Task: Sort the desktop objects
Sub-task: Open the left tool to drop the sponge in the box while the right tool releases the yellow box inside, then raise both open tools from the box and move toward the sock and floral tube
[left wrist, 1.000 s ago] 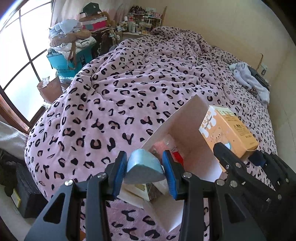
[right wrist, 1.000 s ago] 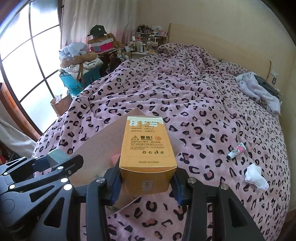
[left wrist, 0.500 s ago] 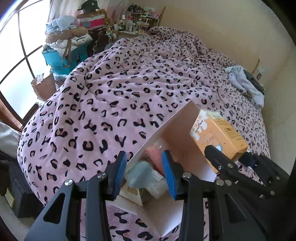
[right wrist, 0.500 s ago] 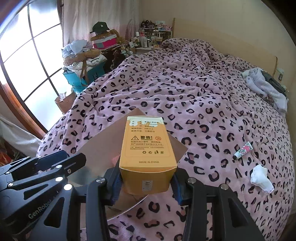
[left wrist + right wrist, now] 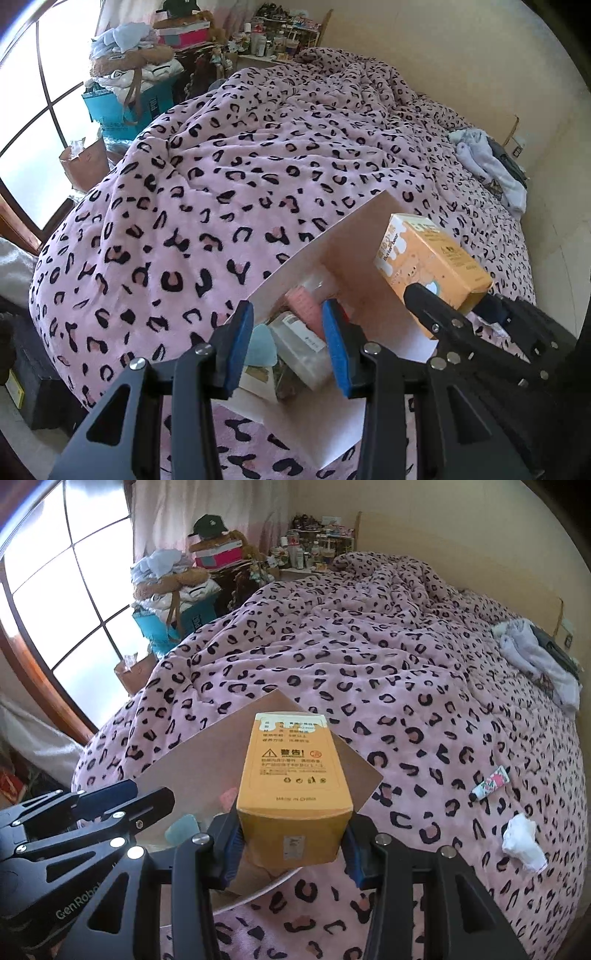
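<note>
An open cardboard box [image 5: 354,236] lies on the pink leopard-print bed cover. Inside it are a light blue pad [image 5: 260,347], a pink item [image 5: 304,306] and a clear plastic container [image 5: 303,350]. My left gripper [image 5: 288,314] hovers over the box's opening, jaws apart and holding nothing; the light blue pad rests below its left finger. My right gripper [image 5: 293,834] is shut on an orange carton [image 5: 295,771] and holds it above the box's right side. In the left wrist view, that orange carton [image 5: 428,266] is tilted.
A small floral tube [image 5: 489,782] and a crumpled white cloth [image 5: 522,842] lie on the cover to the right. Clothes [image 5: 535,657] are heaped by the headboard. A blue bin piled with laundry [image 5: 125,103] stands beside the bed near the window.
My left gripper let go of the light blue pad, which dropped into the box. The orange carton stays held in the right gripper over the box.
</note>
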